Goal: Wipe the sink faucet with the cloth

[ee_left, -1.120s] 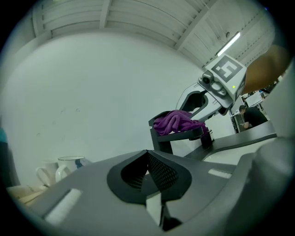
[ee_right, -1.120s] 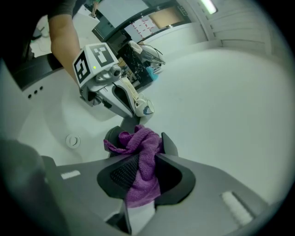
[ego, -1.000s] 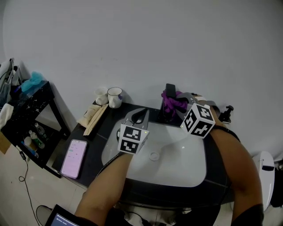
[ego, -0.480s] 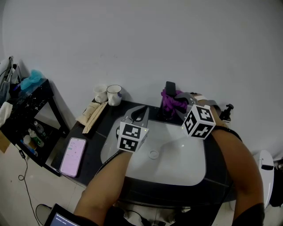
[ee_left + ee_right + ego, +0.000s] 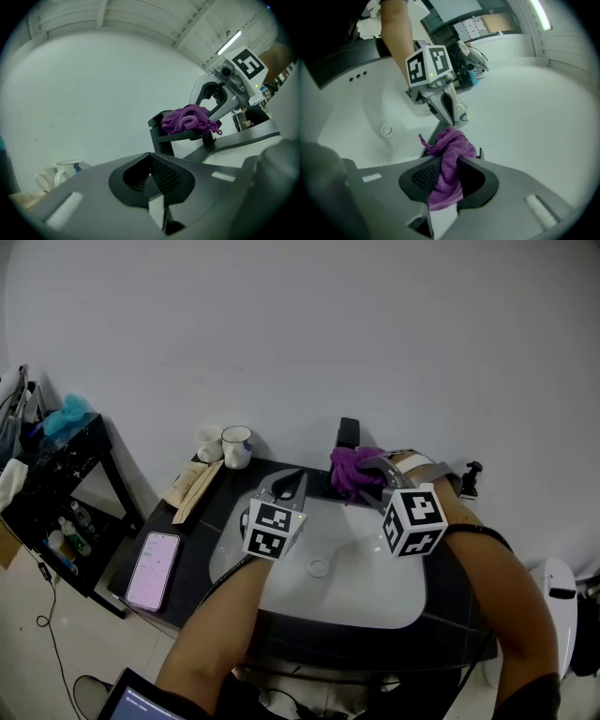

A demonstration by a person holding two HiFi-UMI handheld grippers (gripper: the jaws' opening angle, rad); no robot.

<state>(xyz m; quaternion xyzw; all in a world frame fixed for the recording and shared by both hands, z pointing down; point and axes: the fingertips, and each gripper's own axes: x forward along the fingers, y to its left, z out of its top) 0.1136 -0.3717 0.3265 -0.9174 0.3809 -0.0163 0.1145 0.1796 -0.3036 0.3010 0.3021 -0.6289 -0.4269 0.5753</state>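
The right gripper [image 5: 443, 172] is clamped on the cloth [image 5: 451, 145]. It is a purple knitted rag, bunched into a loose wad. One fold is pinched between the ribbed pads, and a frayed tail sticks out toward 10 o'clock in the right gripper view. In the left gripper view the wad rests on top of the flat spout of the black faucet [image 5: 165, 136].

In the head view the faucet stands at 12 o'clock of the white sink basin [image 5: 375, 592]. The cloth sits just at 5 o'clock of the faucet's upright body.

The left gripper [image 5: 150, 174] has its jaws pressed together with nothing between them. It hangs over the basin's 10 o'clock edge, pointing toward the wall.

The round drain [image 5: 319, 568] lies near the basin's middle, at 6 o'clock of the cloth. On the black counter [image 5: 216, 512], a white mug [image 5: 236, 446] and a second cup [image 5: 208, 441] stand at about 10 o'clock of the basin. A phone [image 5: 155, 570] with a lit screen lies at 9 o'clock. A black shelf unit [image 5: 66, 474] stands farther out on that side.
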